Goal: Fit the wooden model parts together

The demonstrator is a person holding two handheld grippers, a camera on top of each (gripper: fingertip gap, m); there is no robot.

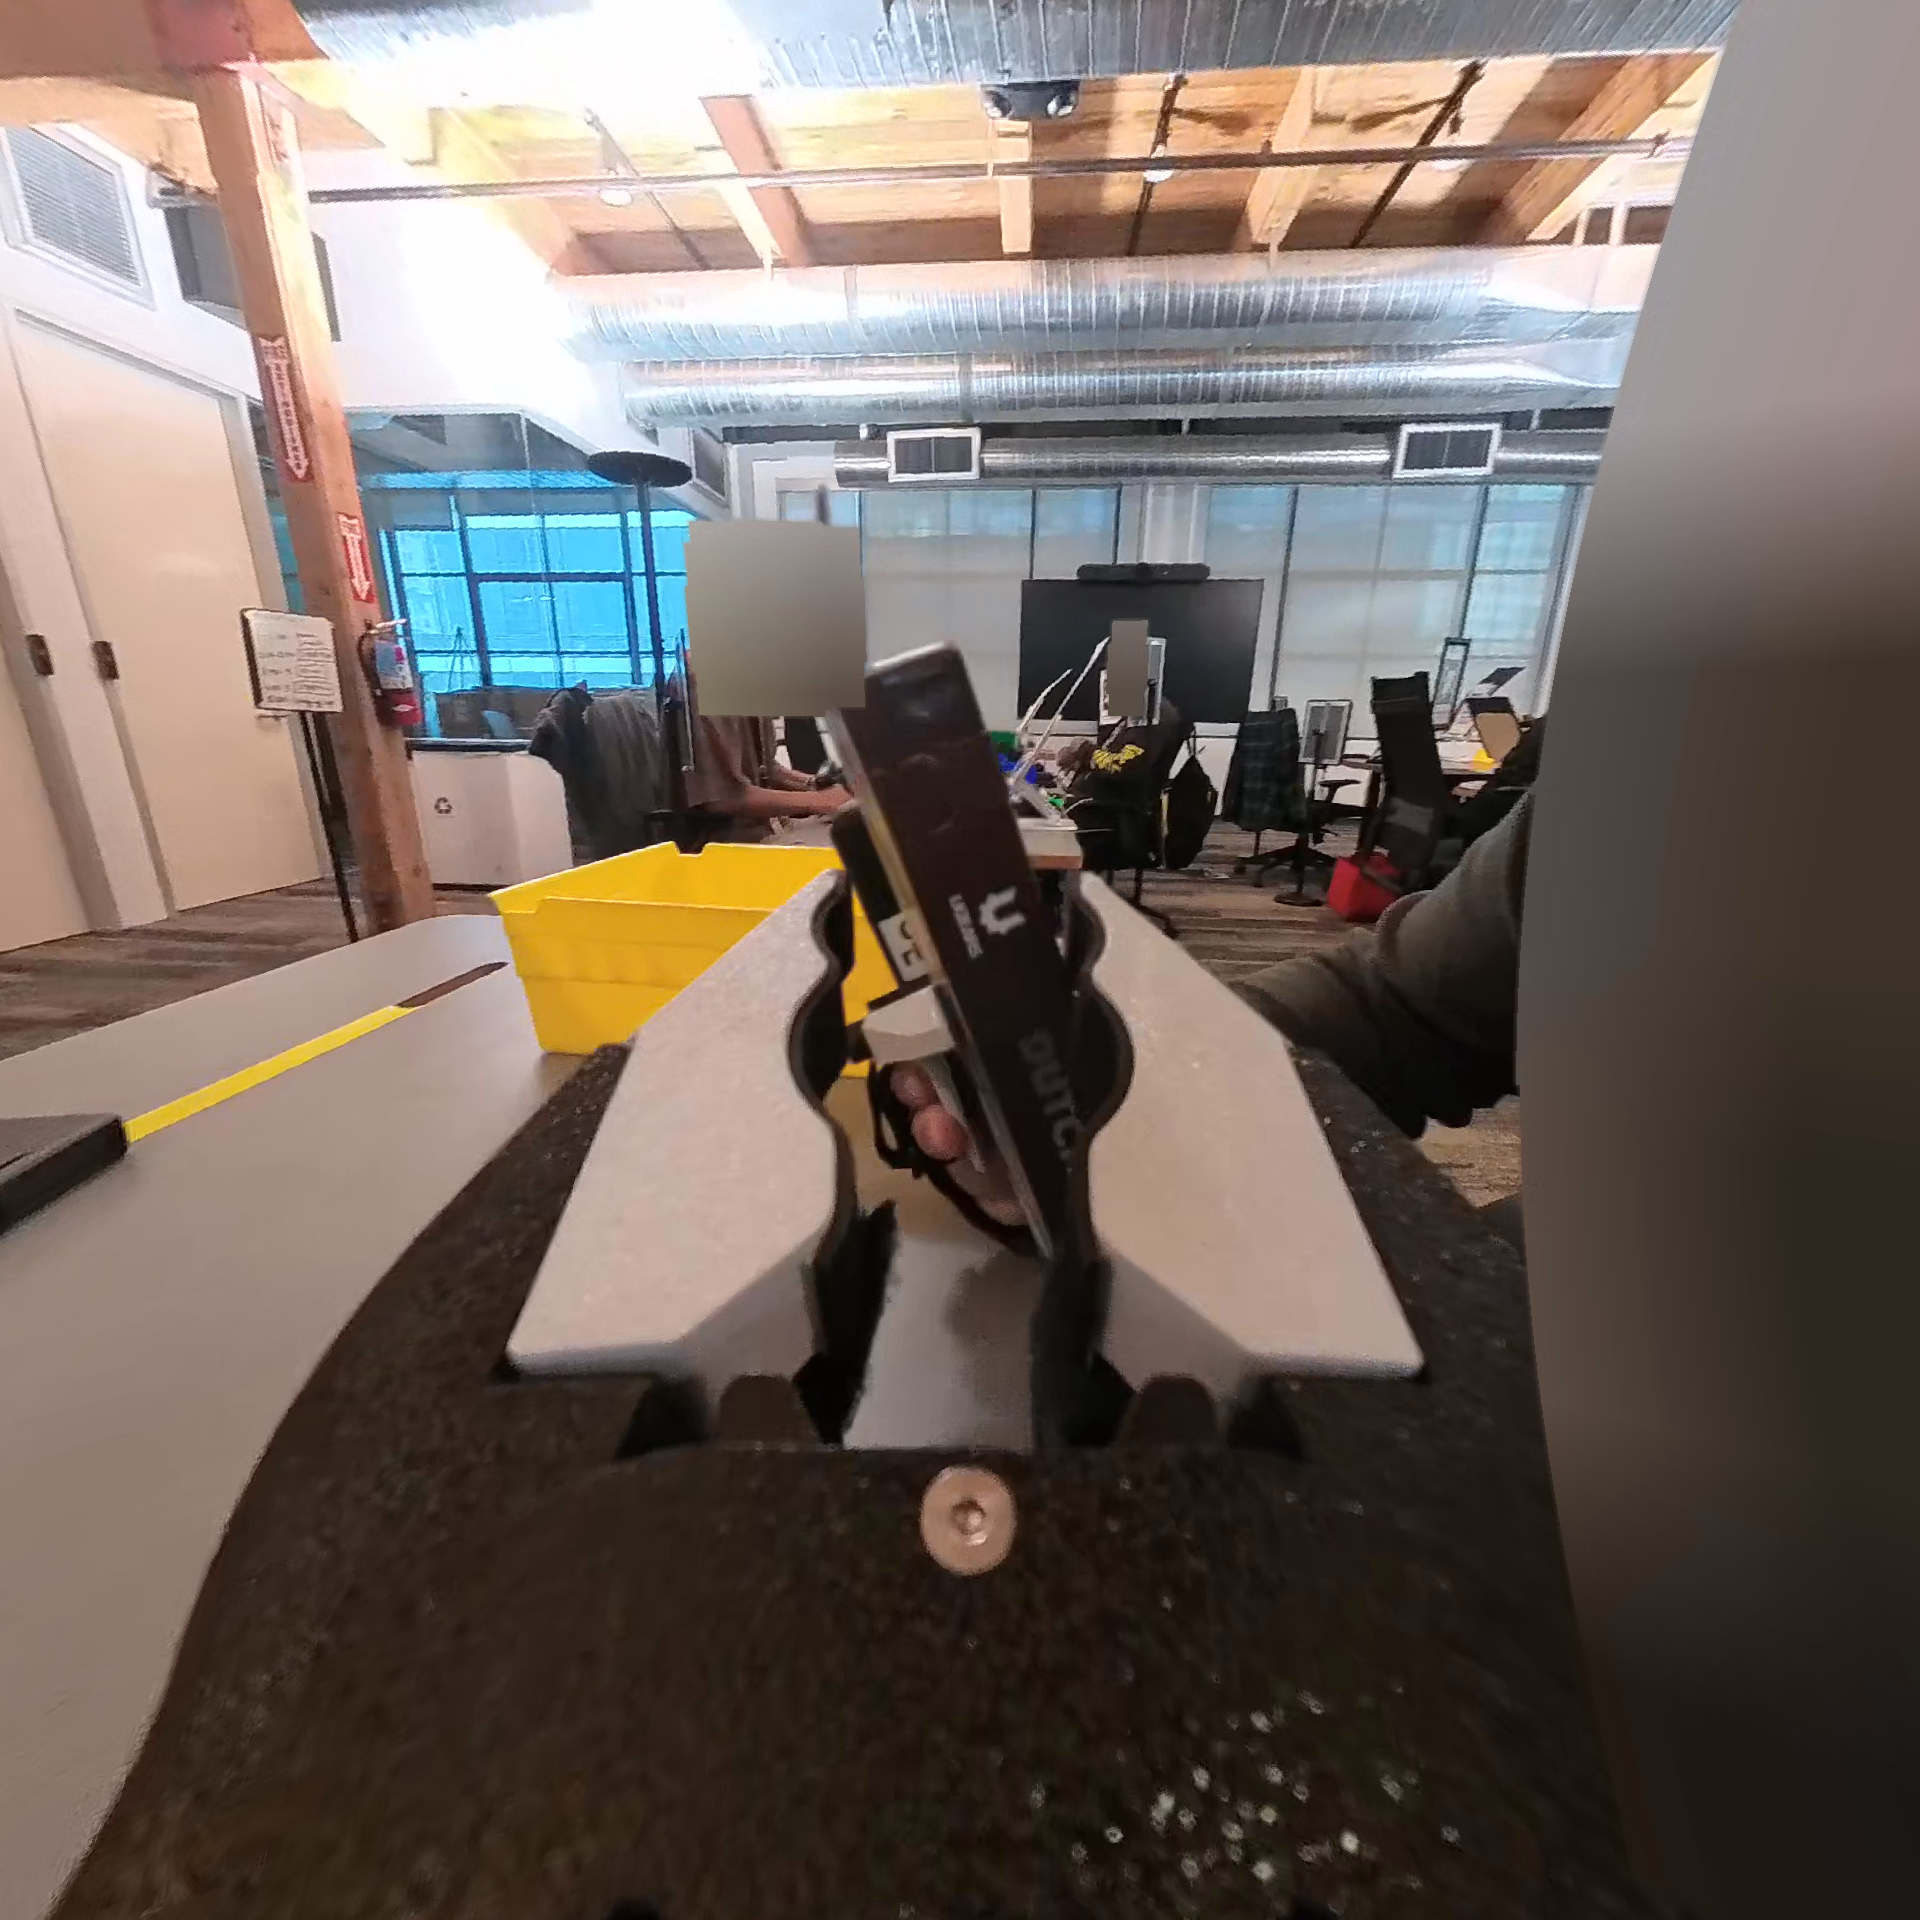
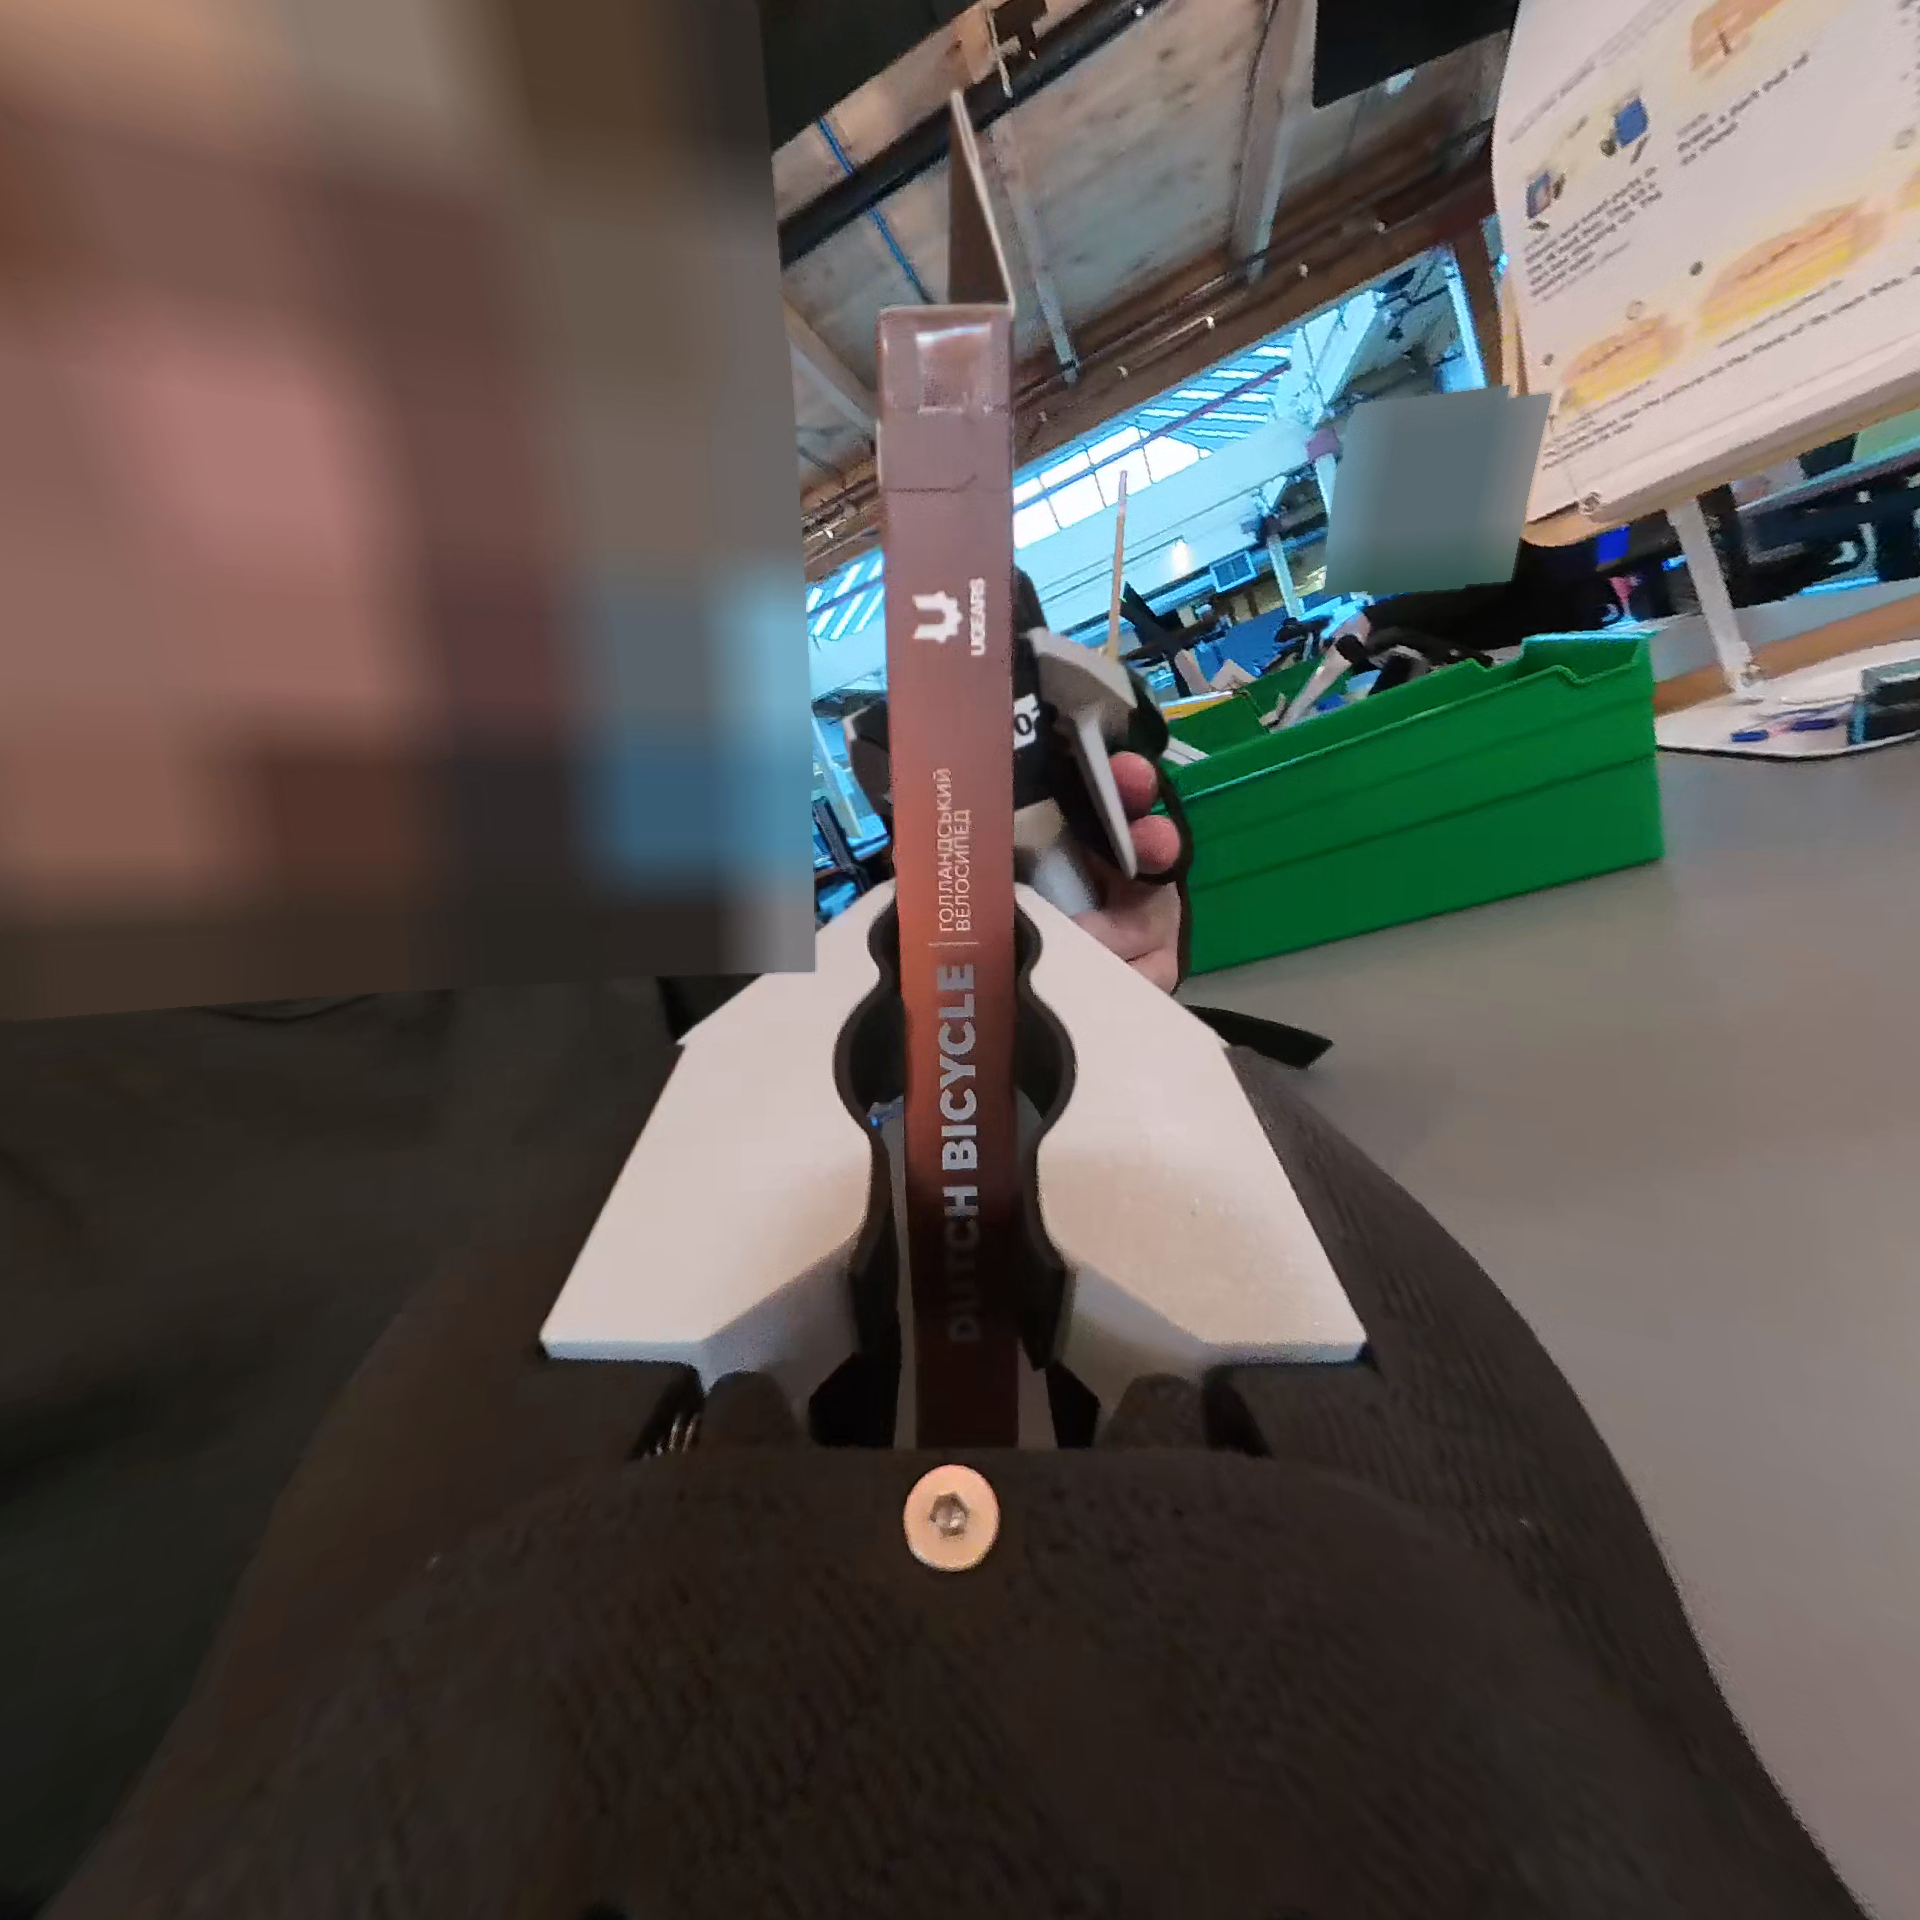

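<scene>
So the model kit box (image 2: 951,831), a thin dark brown one, is standing on edge right between the fingers of the right hand-held gripper (image 2: 954,1039), spine facing the camera, running from 6 o'clock straight up to 12, with its top flap (image 2: 979,197) popped open. Both white fingers (image 2: 748,1164) are pressed against its sides, so that one's clenched on the box. In the left wrist view the same box (image 1: 966,914) leans a bit toward 11 o'clock in the gap of the left hand-held gripper (image 1: 961,997); the right-side pad looks like it's against it, but there's space on the left side, so I honestly can't tell if that one is gripping or just sitting around it. A person's fingers (image 1: 935,1127) show behind the box there, and a dark sleeve (image 1: 1413,997) comes in from 3 o'clock. Behind it at 10 o'clock a yellow bin (image 1: 634,935) sits on the grey tabletop (image 1: 260,1195), which has a yellow tape strip (image 1: 270,1070). Right view has a green bin (image 2: 1423,800) at 2 o'clock on the tabletop (image 2: 1610,1143), and an instruction sheet (image 2: 1704,229) on a stand way up at 1 o'clock.
</scene>
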